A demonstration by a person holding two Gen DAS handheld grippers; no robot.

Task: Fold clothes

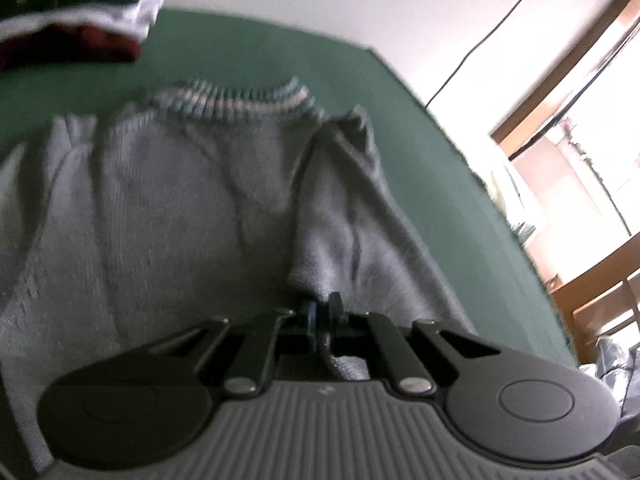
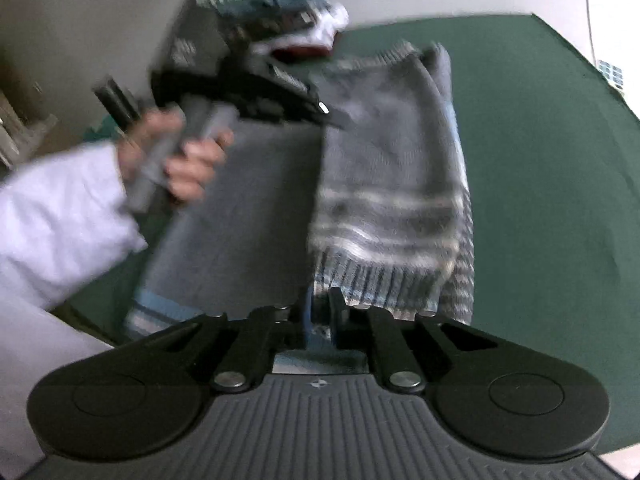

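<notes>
A grey knitted sweater [image 1: 168, 200] with a striped ribbed collar [image 1: 240, 98] lies on the green table cover [image 1: 248, 52]. My left gripper [image 1: 322, 312] is shut on a folded edge of the sweater, which rises as a flap to its right. In the right wrist view the sweater [image 2: 384, 152] shows its striped hem [image 2: 384, 240] turned over the body. My right gripper [image 2: 320, 308] is shut on the hem's ribbed edge. The left gripper [image 2: 320, 114] also appears there, held by a hand [image 2: 180, 156] in a white sleeve, pinching the sweater's middle.
A pile of folded clothes [image 1: 76, 4] sits at the far left of the table, also the pile [image 2: 292, 12] in the right wrist view. A wall with a black cable [image 1: 480, 40] stands behind. A window and a wooden chair [image 1: 600, 300] are to the right.
</notes>
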